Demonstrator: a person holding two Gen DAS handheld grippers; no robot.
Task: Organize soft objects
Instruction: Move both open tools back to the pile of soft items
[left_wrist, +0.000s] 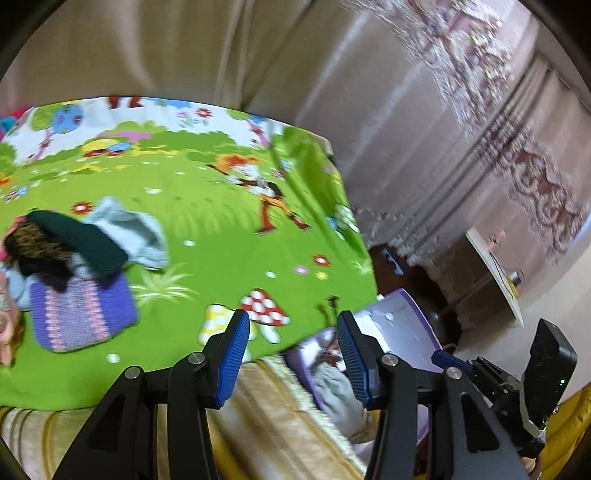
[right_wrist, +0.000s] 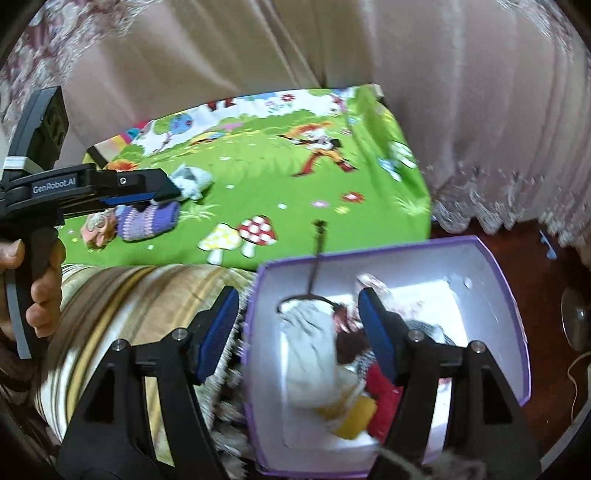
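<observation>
A pile of soft things lies on the green cartoon mat (left_wrist: 207, 229): a purple knitted piece (left_wrist: 81, 314), a dark green sock (left_wrist: 85, 240), a pale blue cloth (left_wrist: 129, 229). The pile also shows in the right wrist view (right_wrist: 147, 218). My left gripper (left_wrist: 291, 354) is open and empty, above the mat's near edge. My right gripper (right_wrist: 299, 332) is open and empty, above a purple box (right_wrist: 495, 266) that holds a white cloth (right_wrist: 314, 354), a red piece (right_wrist: 384, 398) and a yellow piece (right_wrist: 354, 417).
The mat lies on a striped beige sofa seat (right_wrist: 122, 295). Beige curtains (right_wrist: 461, 110) hang behind. The purple box stands on dark floor (right_wrist: 550, 406) to the right of the sofa. A white low table (left_wrist: 495, 273) stands far right.
</observation>
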